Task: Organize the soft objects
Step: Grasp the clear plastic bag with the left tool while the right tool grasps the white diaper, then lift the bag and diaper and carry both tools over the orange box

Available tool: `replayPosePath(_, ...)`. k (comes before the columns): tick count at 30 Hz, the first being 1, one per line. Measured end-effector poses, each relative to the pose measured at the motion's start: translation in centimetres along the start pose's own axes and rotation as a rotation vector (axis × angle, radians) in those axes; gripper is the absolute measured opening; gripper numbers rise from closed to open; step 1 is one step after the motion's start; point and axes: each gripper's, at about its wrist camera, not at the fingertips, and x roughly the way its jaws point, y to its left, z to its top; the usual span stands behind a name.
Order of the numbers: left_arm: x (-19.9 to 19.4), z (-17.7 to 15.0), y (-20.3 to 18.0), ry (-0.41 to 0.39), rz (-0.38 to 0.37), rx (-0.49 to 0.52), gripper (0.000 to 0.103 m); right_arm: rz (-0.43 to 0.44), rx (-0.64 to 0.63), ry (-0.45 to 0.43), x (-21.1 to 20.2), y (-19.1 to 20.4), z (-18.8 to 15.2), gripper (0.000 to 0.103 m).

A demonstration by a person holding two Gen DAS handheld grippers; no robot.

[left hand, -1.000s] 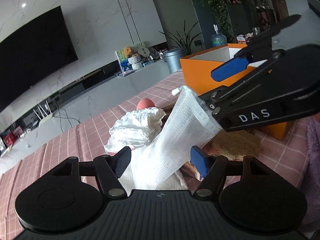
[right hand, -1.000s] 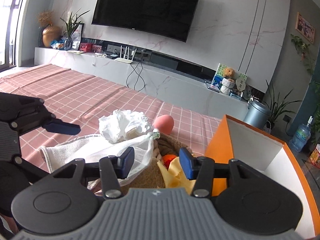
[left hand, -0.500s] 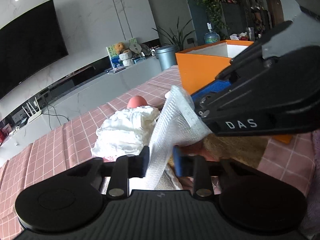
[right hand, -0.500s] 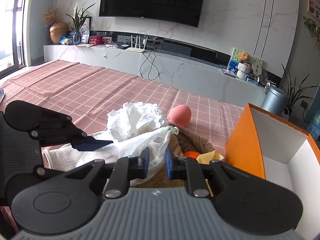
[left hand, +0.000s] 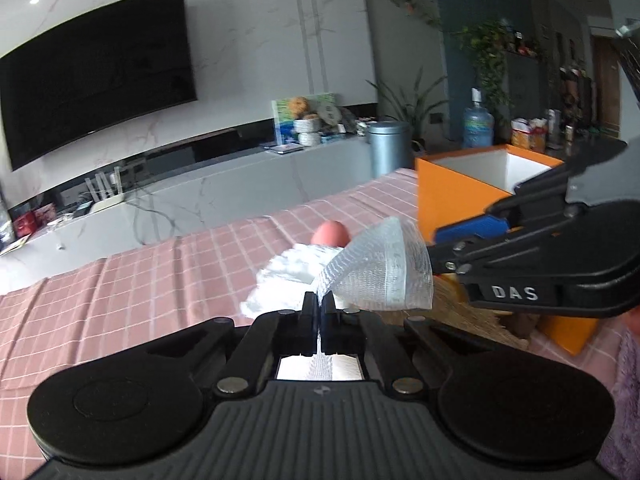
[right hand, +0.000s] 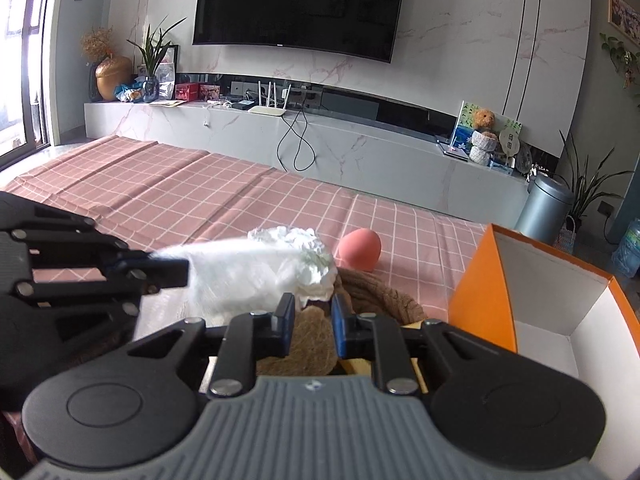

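Left wrist: left gripper (left hand: 319, 312) clenched on white mesh cloth (left hand: 380, 270), lifted above table beside orange box (left hand: 452, 196).

Right wrist: right gripper (right hand: 313, 320) narrowly parted, apparently released; cloth blurred. Keep pinch firm, swing cloth clear over box rim.

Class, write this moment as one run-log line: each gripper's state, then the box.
left gripper: shut on white mesh cloth | right gripper: open, over brown fuzzy item | orange box: open, nothing visible inside
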Motion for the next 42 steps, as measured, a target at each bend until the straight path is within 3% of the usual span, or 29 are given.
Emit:
replayPosePath(6, 0.1, 1.5, 3.9, 0.007, 0.092, -0.129, 0.001, 0.043, -0.023, 0.015, 1.8, 0.6, 2.2, 0.047)
replayPosePath(9, 1.2, 1.6, 5.8, 0.048, 0.131, -0.185, 0.001, 0.077, -0.052, 0.049, 3.9, 1.4, 3.2, 0.073)
replayPosePath(10, 1.6, 1.5, 6.2, 0.059, 0.131, -0.212, 0.001, 0.096, -0.059, 0.064, 4.6, 1.6, 3.6, 0.086)
replayPosePath(16, 3.4, 0.2, 7.8, 0.100, 0.134, -0.273, 0.001, 0.097, -0.078, 0.193, 10.4, 2.0, 5.3, 0.098)
replayPosePath(19, 3.8, -0.4, 8.2, 0.110, 0.130, -0.295, 0.001, 0.114, -0.077, 0.293, 13.2, 1.9, 5.6, 0.098)
replayPosePath(22, 4.0, -1.0, 8.1, 0.120, 0.123, -0.299, 0.001, 0.106, -0.100, 0.309, 14.1, 2.3, 5.3, 0.095)
replayPosePath(24, 4.2, -1.1, 8.2, 0.124, 0.122, -0.299, 0.001, 0.091, -0.114, 0.303, 14.1, 2.4, 5.3, 0.085)
replayPosePath(26, 4.2, -1.2, 8.2, 0.126, 0.117, -0.304, 0.001, 0.088, -0.115, 0.303, 14.1, 2.4, 5.2, 0.062)
replayPosePath(29, 4.0, -1.3, 7.8, 0.126, 0.112, -0.299, 0.001, 0.099, -0.122, 0.317, 13.9, 2.2, 4.9, 0.043)
replayPosePath(32, 4.0, -1.2, 7.6, 0.125, 0.110, -0.297, 0.001, 0.104, -0.123, 0.294, 13.4, 2.0, 5.1, 0.031)
replayPosePath(42, 1.6, 0.2, 6.9, 0.067, 0.135, -0.296, 0.001, 0.151, 0.027, 0.135, 7.3, -2.1, 7.6, 0.028)
